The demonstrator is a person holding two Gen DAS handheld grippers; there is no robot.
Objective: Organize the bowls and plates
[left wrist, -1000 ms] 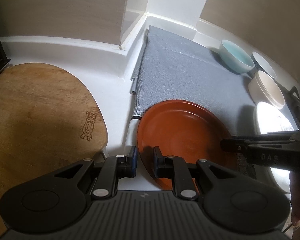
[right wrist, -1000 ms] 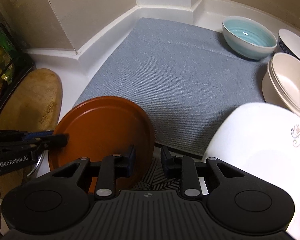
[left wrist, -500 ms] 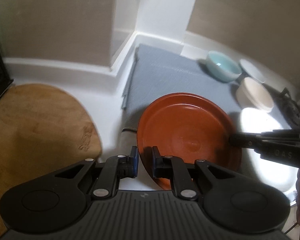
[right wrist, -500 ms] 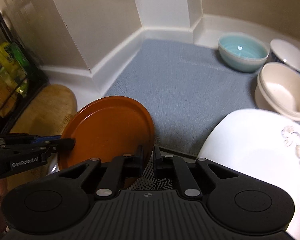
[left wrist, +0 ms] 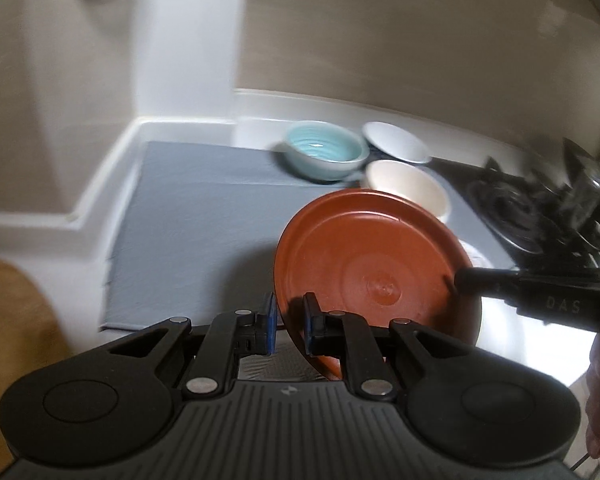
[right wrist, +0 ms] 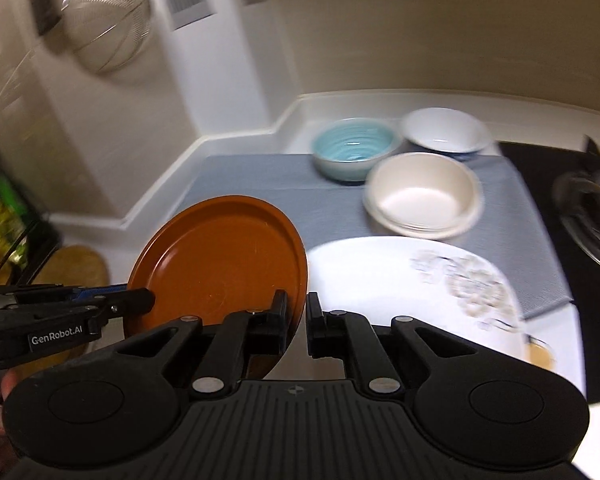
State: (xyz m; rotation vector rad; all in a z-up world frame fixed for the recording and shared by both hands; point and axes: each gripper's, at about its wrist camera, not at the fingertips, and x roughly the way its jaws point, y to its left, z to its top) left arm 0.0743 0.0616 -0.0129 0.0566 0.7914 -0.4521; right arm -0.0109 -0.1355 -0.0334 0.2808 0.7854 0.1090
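Both grippers hold one brown plate (left wrist: 372,264), lifted off the counter and tilted. My left gripper (left wrist: 290,320) is shut on its left rim. My right gripper (right wrist: 297,318) is shut on its right rim; the plate also shows in the right wrist view (right wrist: 220,256). A large white plate with a flower pattern (right wrist: 400,280) lies on the grey mat (right wrist: 260,184) below and to the right. A light blue bowl (right wrist: 354,148), a white bowl (right wrist: 444,132) and stacked cream bowls (right wrist: 422,192) stand at the back of the mat.
A wooden cutting board (left wrist: 12,320) lies on the white counter at the left. A gas stove (left wrist: 540,208) with a pot is at the right. A metal strainer (right wrist: 100,28) hangs on the wall. A rack with packets (right wrist: 0,208) stands at the far left.
Both grippers have lifted the brown plate up off the counter and carried it to the right, toward the white flowered plate. The views have tilted upward and show more wall.
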